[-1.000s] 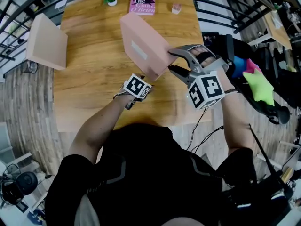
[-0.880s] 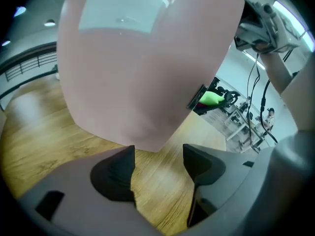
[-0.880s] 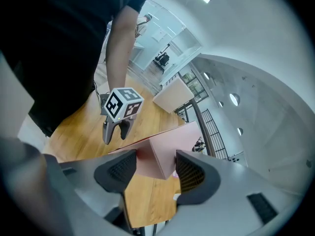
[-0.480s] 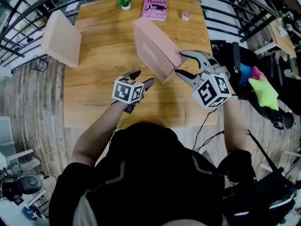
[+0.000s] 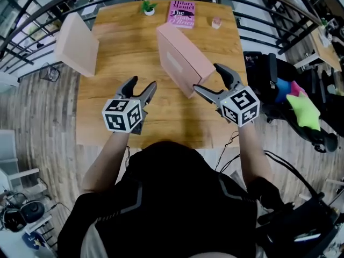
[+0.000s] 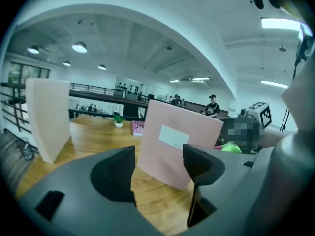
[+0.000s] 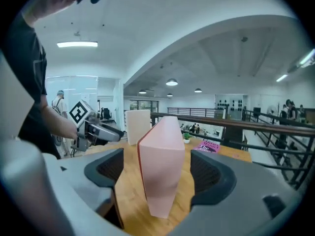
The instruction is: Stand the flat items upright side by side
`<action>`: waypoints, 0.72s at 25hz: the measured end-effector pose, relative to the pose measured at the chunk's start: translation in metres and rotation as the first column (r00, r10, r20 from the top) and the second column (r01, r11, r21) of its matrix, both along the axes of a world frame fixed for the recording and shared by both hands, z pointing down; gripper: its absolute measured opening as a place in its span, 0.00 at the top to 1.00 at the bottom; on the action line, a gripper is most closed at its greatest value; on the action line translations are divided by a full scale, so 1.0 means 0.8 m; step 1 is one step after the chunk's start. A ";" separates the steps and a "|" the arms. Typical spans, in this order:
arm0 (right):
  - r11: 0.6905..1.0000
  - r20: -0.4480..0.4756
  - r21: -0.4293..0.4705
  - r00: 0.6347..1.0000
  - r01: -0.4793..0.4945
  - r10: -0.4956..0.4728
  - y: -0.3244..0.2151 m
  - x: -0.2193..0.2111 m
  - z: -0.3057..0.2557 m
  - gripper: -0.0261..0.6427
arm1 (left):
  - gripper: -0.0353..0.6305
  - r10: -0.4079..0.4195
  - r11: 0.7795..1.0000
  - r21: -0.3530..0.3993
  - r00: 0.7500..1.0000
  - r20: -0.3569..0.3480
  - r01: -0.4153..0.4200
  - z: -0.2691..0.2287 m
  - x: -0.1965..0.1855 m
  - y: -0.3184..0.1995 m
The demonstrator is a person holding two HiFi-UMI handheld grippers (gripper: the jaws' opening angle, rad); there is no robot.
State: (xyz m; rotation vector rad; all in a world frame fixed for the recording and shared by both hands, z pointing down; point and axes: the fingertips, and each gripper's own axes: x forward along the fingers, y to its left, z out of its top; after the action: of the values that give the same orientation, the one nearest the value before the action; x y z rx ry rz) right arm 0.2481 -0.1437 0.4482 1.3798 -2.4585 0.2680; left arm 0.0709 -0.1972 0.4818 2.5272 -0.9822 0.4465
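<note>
Now the right gripper (image 5: 208, 78) is opening its jaws around the upright pink box (image 5: 180, 55) at the middle of the desk (image 5: 121, 52), pads clear; the left gripper (image 5: 142, 83) hangs spread, empty.

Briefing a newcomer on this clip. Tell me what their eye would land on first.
A pink book standing upright in the middle of the wooden table draws the eye, the right gripper at its near end with jaws opening either side of it, not pressing. A second pink book stands near the table's left edge, and the left gripper hovers open and empty in front.
</note>
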 end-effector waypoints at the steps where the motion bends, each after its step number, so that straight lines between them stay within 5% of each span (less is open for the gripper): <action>1: 1.000 0.021 -0.014 1.000 -0.015 0.015 -0.001 -0.001 0.006 0.32 | 0.46 -0.038 0.999 0.030 0.999 0.001 0.038 -0.010 -0.013 -0.005; 11: 0.996 0.062 -0.033 0.995 -0.080 0.082 -0.014 -0.005 0.025 0.33 | 0.48 -0.238 0.961 0.133 0.970 -0.047 0.242 -0.068 -0.094 -0.016; 14: 0.996 0.070 -0.022 0.994 -0.081 0.082 -0.018 -0.002 0.026 0.48 | 0.49 -0.259 0.952 0.162 0.965 -0.032 0.261 -0.074 -0.097 -0.011; 18: 0.997 0.064 -0.016 0.995 -0.070 0.071 -0.024 -0.003 0.033 0.49 | 0.49 -0.279 0.944 0.173 0.959 -0.042 0.282 -0.081 -0.102 -0.003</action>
State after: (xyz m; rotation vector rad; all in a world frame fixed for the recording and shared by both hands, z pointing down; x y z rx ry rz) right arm 0.2455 -0.1629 0.4747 1.4761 -2.4574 0.3502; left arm -0.0110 -0.1993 0.4173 2.4813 -1.4072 0.2615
